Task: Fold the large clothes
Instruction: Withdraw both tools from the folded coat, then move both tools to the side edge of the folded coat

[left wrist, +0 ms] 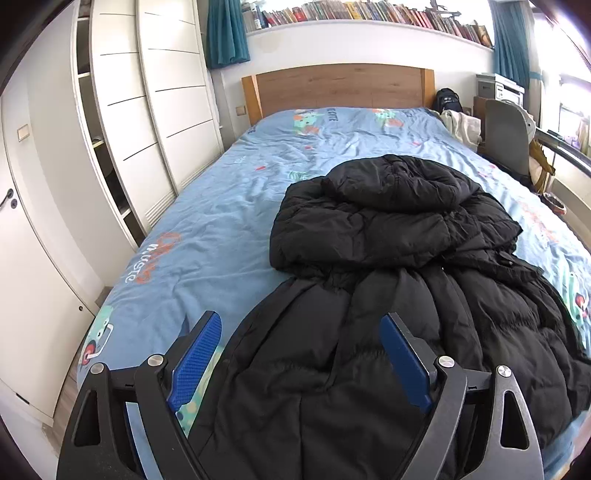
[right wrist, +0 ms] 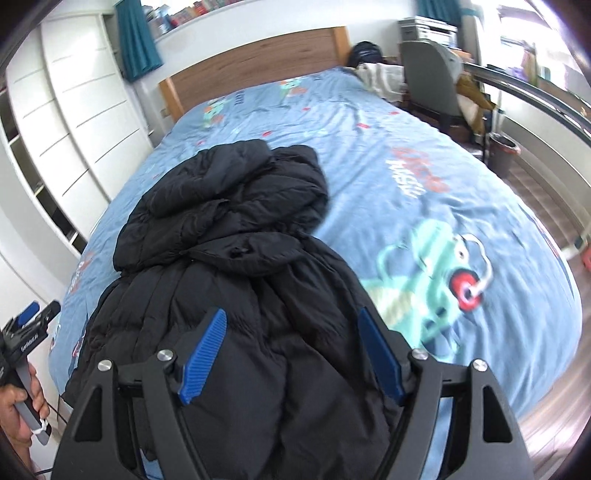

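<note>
Blue ribbed pads [left wrist: 195, 360] sit nearest the lens in the left wrist view, spread wide apart: the left claw [left wrist: 301, 354] is released and holds nothing. Between and beyond its fingers lies the black puffer coat [left wrist: 388, 277], whose lower part fills the frame from 5 to 7 o'clock. The coat rests on the bed [left wrist: 207, 229], over a light blue cover printed with cartoon figures and orange lettering. Its hood [left wrist: 399, 181] is bunched up toward 12 o'clock, pointing at the wooden headboard [left wrist: 340, 86].

From the right wrist view, the right claw [right wrist: 293, 354] is likewise released, fingers parted, with the coat's hem [right wrist: 280, 369] beneath and between them; whether the pads touch the fabric cannot be told. Here the coat runs from 6 o'clock up toward 11 o'clock, with the green cartoon print [right wrist: 432, 277] on bare cover at 3 o'clock. At 8 o'clock the person's hand [right wrist: 22, 402] grips the handle of the left gripper just off the bed's edge.

White wardrobe doors [left wrist: 147, 110] stand at 10 o'clock in the left view, a shelf of books [left wrist: 369, 13] runs along 12 o'clock, and a grey chair [left wrist: 506, 136] stands beside the bed at 2 o'clock.
</note>
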Tool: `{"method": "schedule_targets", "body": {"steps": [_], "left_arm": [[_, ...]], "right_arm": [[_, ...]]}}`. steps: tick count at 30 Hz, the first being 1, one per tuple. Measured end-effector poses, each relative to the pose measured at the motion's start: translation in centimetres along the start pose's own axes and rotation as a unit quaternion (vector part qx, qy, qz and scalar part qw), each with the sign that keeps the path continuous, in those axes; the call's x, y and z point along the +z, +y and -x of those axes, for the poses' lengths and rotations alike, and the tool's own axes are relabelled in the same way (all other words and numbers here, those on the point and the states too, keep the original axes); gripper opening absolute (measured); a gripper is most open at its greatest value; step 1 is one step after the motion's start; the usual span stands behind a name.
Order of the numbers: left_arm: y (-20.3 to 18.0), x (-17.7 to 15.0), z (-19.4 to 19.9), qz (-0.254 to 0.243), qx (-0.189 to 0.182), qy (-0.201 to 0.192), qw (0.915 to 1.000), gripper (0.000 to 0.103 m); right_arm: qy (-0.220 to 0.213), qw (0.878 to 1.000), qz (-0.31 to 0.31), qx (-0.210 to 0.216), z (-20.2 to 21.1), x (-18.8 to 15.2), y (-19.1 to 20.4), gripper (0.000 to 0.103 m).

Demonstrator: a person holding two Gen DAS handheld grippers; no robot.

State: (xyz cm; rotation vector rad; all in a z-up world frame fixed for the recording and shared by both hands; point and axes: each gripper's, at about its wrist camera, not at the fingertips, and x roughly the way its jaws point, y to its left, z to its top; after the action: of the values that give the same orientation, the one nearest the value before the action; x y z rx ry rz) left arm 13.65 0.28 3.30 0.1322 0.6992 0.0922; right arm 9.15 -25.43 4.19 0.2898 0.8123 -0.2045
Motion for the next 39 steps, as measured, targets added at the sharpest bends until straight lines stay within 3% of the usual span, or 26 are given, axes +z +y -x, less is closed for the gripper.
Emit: {"method": "schedule_targets", "body": {"steps": [9, 20, 27, 39], "left_arm": [[2.4, -1.9, 3.0, 0.017, 0.002, -0.015, 0.9997, 0.091], [10.5, -5.4, 4.2, 0.059, 0.05, 0.0, 0.997, 0.093], [16.8, -8.4, 3.0, 0.122, 0.092, 0.056, 0.9868, 0.093], [21.4, -10.6, 2.1, 0.172, 0.146, 0.102, 0.9688, 0.093]], "right_arm": [[-0.018, 1.0, -0.011, -0.019, 4.3, -1.8, -2.1, 0.073], [-0.035, 0.997, -0.042, -0.046, 7.6, -3.0, -5.8, 0.074], [-0.031, 0.996, -0.065, -0.048, 6.8, -4.0, -7.9, 0.079], [-0.004, 0.994, -0.099, -0.05, 3.8, -5.6, -10.8, 0.08]]}}
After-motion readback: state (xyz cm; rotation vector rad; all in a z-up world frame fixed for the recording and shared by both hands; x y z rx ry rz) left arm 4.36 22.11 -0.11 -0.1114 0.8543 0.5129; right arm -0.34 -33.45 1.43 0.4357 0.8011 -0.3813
